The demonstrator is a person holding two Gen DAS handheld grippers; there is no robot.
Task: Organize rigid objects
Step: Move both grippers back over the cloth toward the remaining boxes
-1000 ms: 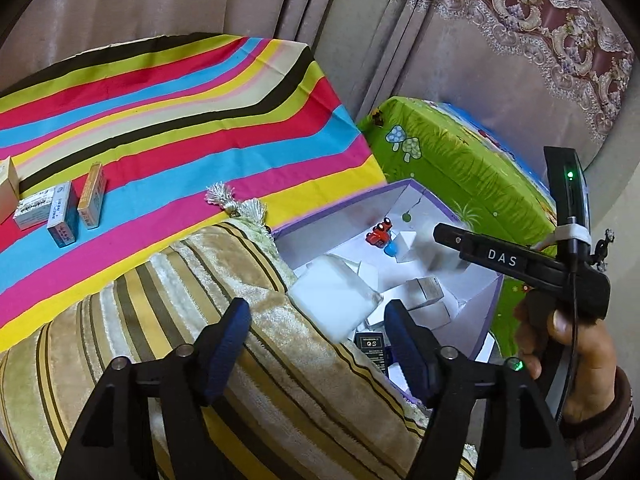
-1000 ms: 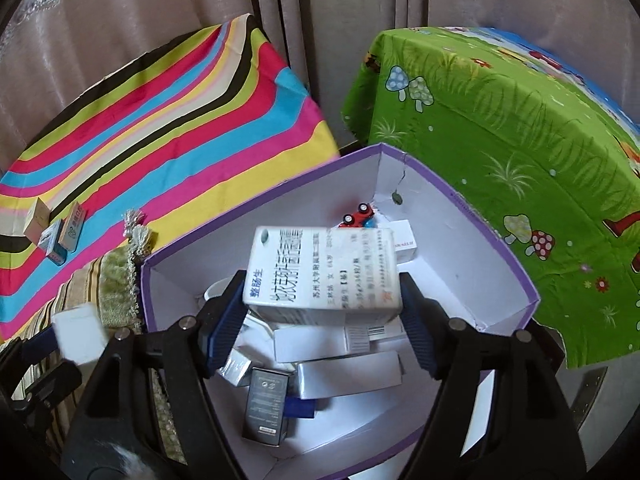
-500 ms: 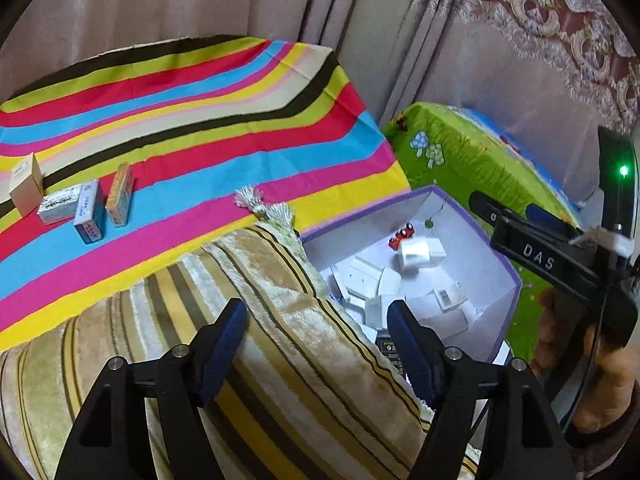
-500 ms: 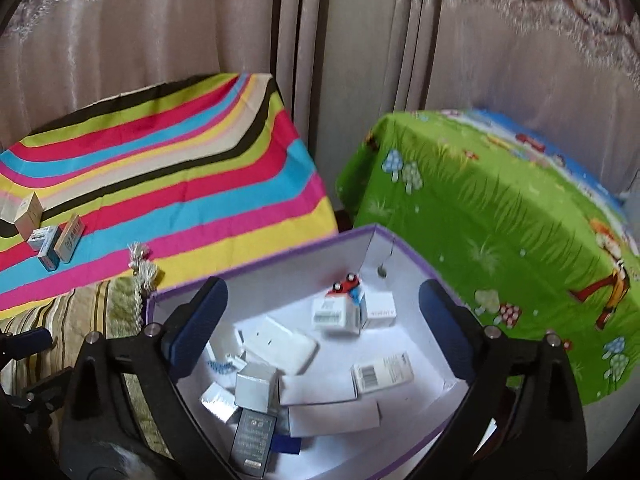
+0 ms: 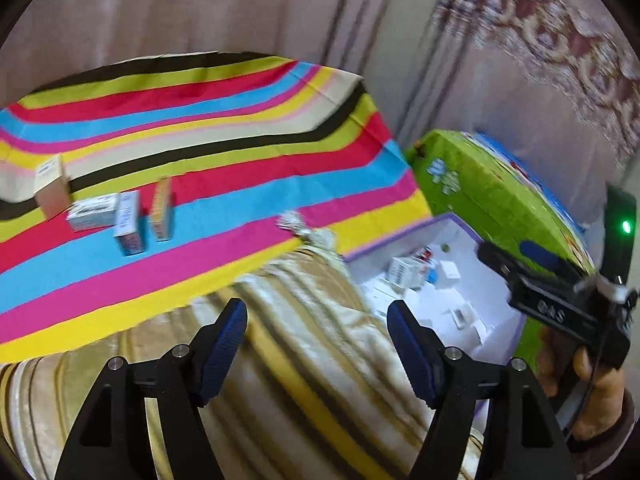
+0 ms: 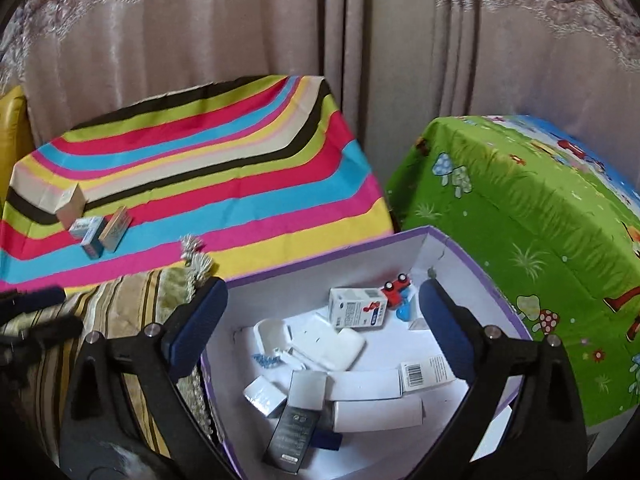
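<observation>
You had most of the sorting done: the purple-rimmed box [image 6: 472, 264] already held a heap of cartons, among them a white medicine carton [image 6: 357, 306] lying beside a red toy car [image 6: 397, 287]. Your right gripper [image 6: 320, 320] had just been opening and hung spread over the box with nothing between its jaws. Your left gripper [image 5: 316, 344] was spread and empty above the striped cushion [image 5: 304, 380]. 4 small boxes [image 5: 108, 208] were left on the rainbow-striped cloth [image 5: 224, 152], well apart from the box.
</observation>
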